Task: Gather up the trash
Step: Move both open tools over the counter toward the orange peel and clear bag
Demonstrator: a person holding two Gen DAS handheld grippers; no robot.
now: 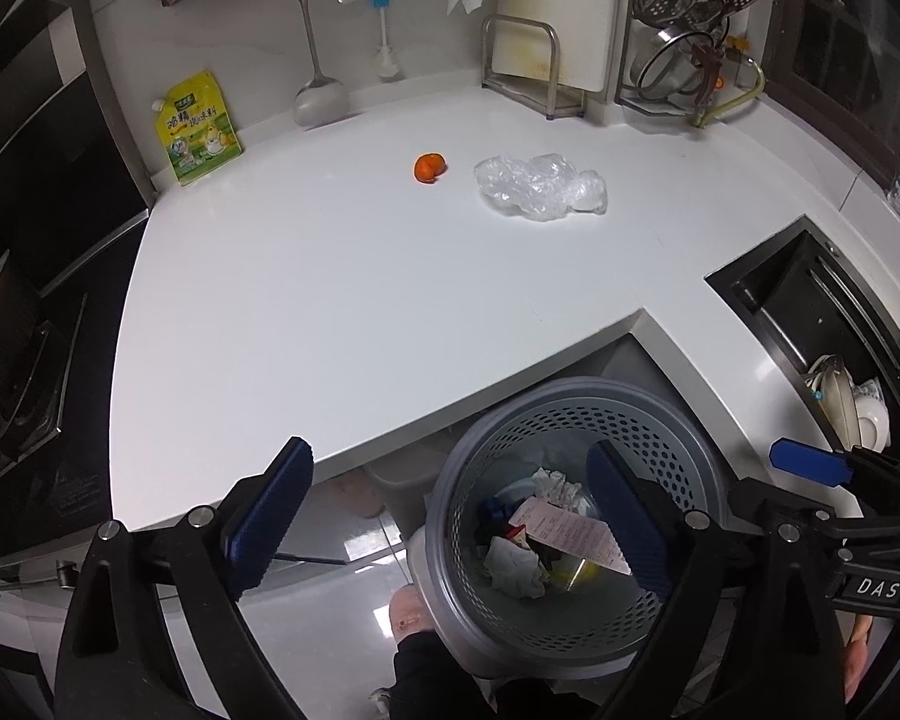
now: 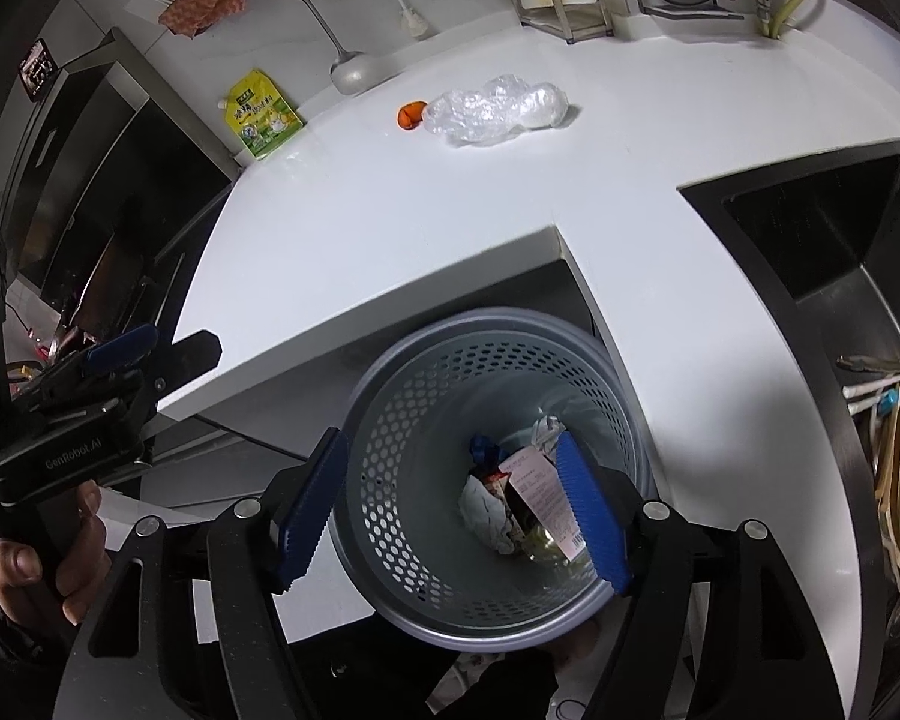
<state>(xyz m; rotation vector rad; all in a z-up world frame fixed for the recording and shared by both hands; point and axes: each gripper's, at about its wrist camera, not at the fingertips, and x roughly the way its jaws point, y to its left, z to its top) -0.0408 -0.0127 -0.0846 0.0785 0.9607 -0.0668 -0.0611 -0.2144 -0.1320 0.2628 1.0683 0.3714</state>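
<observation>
A grey perforated trash bin (image 1: pixel 468 456) (image 2: pixel 414 420) stands on the floor below the white counter's notch. It holds crumpled paper, a receipt (image 1: pixel 570 531) (image 2: pixel 540 492) and other scraps. On the counter lie an orange peel (image 1: pixel 429 167) (image 2: pixel 410 115) and a crumpled clear plastic bag (image 1: pixel 540 186) (image 2: pixel 495 110), side by side. My left gripper (image 1: pixel 450 519) is open and empty above the bin's left rim. My right gripper (image 2: pixel 450 510) is open and empty over the bin. The right gripper's fingers (image 1: pixel 810 462) also show at the right of the left wrist view.
A yellow-green pouch (image 1: pixel 201 132) (image 2: pixel 264 117) leans on the wall at the counter's back left. A black stove (image 1: pixel 24 360) lies left, a dark sink (image 1: pixel 810 300) (image 2: pixel 840 240) with dishes right. A ladle, brush, cutting board rack (image 1: pixel 534 66) and steamer stand at the back.
</observation>
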